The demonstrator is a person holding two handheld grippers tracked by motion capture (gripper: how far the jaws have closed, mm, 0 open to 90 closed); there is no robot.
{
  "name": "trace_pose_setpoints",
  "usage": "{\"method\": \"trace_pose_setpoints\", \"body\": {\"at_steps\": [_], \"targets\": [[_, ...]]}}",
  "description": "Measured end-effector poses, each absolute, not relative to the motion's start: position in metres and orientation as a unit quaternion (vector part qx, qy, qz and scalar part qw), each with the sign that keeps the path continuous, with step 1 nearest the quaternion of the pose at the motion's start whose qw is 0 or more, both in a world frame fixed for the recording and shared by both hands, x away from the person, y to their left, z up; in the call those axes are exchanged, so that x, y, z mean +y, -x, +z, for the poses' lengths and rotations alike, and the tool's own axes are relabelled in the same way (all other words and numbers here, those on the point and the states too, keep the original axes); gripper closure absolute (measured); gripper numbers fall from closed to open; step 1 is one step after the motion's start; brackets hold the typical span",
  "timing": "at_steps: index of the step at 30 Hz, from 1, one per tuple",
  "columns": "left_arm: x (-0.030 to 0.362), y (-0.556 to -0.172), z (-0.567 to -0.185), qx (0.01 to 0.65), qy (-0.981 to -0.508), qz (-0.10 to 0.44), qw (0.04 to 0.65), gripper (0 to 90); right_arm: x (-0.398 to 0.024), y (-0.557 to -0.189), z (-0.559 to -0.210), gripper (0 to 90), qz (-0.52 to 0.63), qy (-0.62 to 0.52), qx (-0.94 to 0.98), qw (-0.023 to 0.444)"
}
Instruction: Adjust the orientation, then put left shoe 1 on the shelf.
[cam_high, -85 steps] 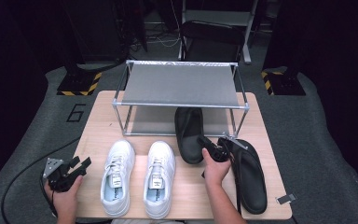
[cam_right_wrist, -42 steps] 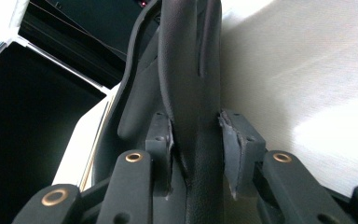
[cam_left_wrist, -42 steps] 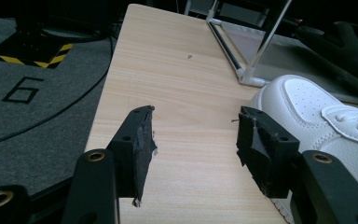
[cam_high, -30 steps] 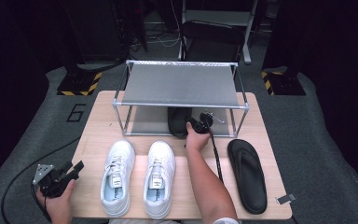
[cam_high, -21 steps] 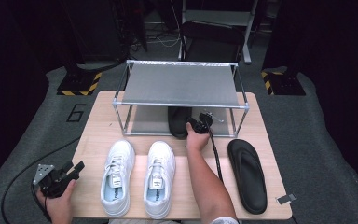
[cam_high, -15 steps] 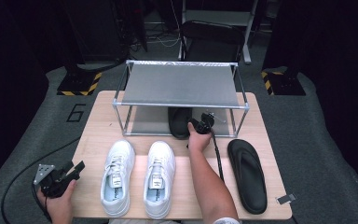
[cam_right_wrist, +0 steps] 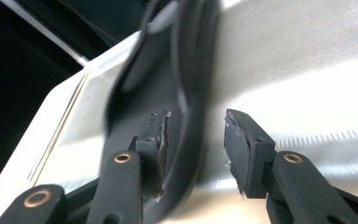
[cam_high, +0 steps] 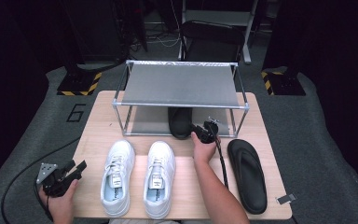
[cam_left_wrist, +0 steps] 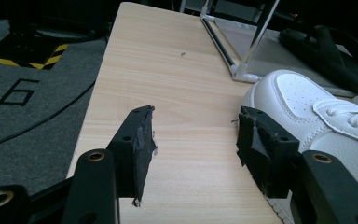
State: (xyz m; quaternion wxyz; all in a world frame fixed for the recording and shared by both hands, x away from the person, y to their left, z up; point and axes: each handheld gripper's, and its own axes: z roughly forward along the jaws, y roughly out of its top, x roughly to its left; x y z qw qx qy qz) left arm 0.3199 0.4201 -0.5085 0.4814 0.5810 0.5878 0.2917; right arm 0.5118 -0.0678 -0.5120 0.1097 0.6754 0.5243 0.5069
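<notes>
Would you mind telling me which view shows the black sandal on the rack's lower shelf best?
The left gripper view: the black sandal shows its strap there. The high view half hides it under the rack; the right gripper view blurs it between the open jaws.

Just ahead of the right gripper (cam_high: 204,131), a black flip-flop (cam_high: 179,122) lay on the rack's grey shelf (cam_high: 144,122). Beside the black left gripper (cam_high: 67,173) stood white sneakers (cam_high: 117,176) on a pale wood-grain table (cam_high: 98,121).

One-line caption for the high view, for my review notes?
Right hand-held gripper, jaws just opened, beside a black flip-flop on the rack's lower shelf; second flip-flop and white sneakers wait on the table.
</notes>
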Motion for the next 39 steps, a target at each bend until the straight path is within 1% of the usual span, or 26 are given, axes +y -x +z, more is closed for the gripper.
{"method": "trace_pose_setpoints", "body": {"at_steps": [1, 3, 5, 6, 8, 10, 13, 14, 16, 17, 18, 20, 22, 24, 27, 31, 32, 33, 35, 39], "targets": [[0.42, -0.32, -0.508, 0.588, -0.581, 0.292, 0.481, 45.4, -0.068, -0.512, -0.512, 59.7, 0.507, -0.675, 0.524, 0.11], [0.418, -0.321, -0.508, 0.586, -0.583, 0.291, 0.482, 45.4, -0.069, -0.49, -0.504, 59.8, 0.511, -0.651, 0.546, 0.13], [0.416, -0.321, -0.507, 0.586, -0.583, 0.291, 0.481, 45.4, -0.07, -0.485, -0.502, 59.8, 0.514, -0.637, 0.559, 0.133], [0.414, -0.321, -0.507, 0.583, -0.588, 0.29, 0.479, 45.4, -0.07, -0.471, -0.495, 60.0, 0.506, -0.624, 0.578, 0.143], [0.413, -0.322, -0.507, 0.581, -0.586, 0.294, 0.482, 45.4, -0.072, -0.457, -0.487, 59.8, 0.506, -0.599, 0.599, 0.162], [0.413, -0.323, -0.507, 0.583, -0.589, 0.289, 0.479, 45.4, -0.075, -0.442, -0.48, 59.4, 0.508, -0.584, 0.61, 0.17], [0.412, -0.324, -0.508, 0.584, -0.588, 0.288, 0.48, 45.4, -0.082, -0.425, -0.477, 59.2, 0.498, -0.568, 0.633, 0.169], [0.411, -0.325, -0.509, 0.583, -0.588, 0.29, 0.48, 45.4, -0.082, -0.425, -0.477, 59.2, 0.498, -0.568, 0.633, 0.169], [0.41, -0.325, -0.508, 0.581, -0.591, 0.289, 0.479, 45.4, -0.09, -0.407, -0.477, 58.9, 0.488, -0.556, 0.653, 0.16], [0.41, -0.325, -0.508, 0.581, -0.591, 0.289, 0.479, 45.4, -0.09, -0.407, -0.477, 58.9, 0.488, -0.556, 0.653, 0.16], [0.41, -0.324, -0.508, 0.582, -0.592, 0.287, 0.478, 45.4, -0.096, -0.393, -0.477, 58.7, 0.489, -0.544, 0.66, 0.168], [0.411, -0.323, -0.508, 0.582, -0.591, 0.288, 0.478, 45.4, -0.104, -0.381, -0.477, 58.8, 0.477, -0.54, 0.669, 0.183], [0.411, -0.324, -0.508, 0.584, -0.592, 0.286, 0.477, 45.4, -0.112, -0.371, -0.478, 58.8, 0.476, -0.541, 0.667, 0.186], [0.411, -0.324, -0.508, 0.584, -0.592, 0.286, 0.477, 45.4, -0.116, -0.366, -0.478, 58.7, 0.475, -0.542, 0.667, 0.188], [0.41, -0.323, -0.508, 0.581, -0.594, 0.287, 0.476, 45.4, -0.129, -0.351, -0.479, 56.3, 0.476, -0.533, 0.671, 0.199], [0.408, -0.324, -0.508, 0.583, -0.592, 0.289, 0.476, 45.3, -0.138, -0.343, -0.479, 55.9, 0.476, -0.534, 0.669, 0.201], [0.408, -0.324, -0.508, 0.583, -0.593, 0.288, 0.474, 45.3, -0.145, -0.337, -0.478, 55.8, 0.475, -0.531, 0.669, 0.211], [0.408, -0.324, -0.508, 0.583, -0.593, 0.288, 0.474, 45.3, -0.148, -0.334, -0.478, 55.9, 0.473, -0.531, 0.669, 0.217], [0.408, -0.324, -0.509, 0.584, -0.594, 0.287, 0.473, 45.3, -0.154, -0.33, -0.477, 57.4, 0.471, -0.534, 0.671, 0.206], [0.408, -0.323, -0.508, 0.584, -0.593, 0.29, 0.474, 45.3, -0.165, -0.321, -0.477, 58.5, 0.455, -0.538, 0.672, 0.229]]}}
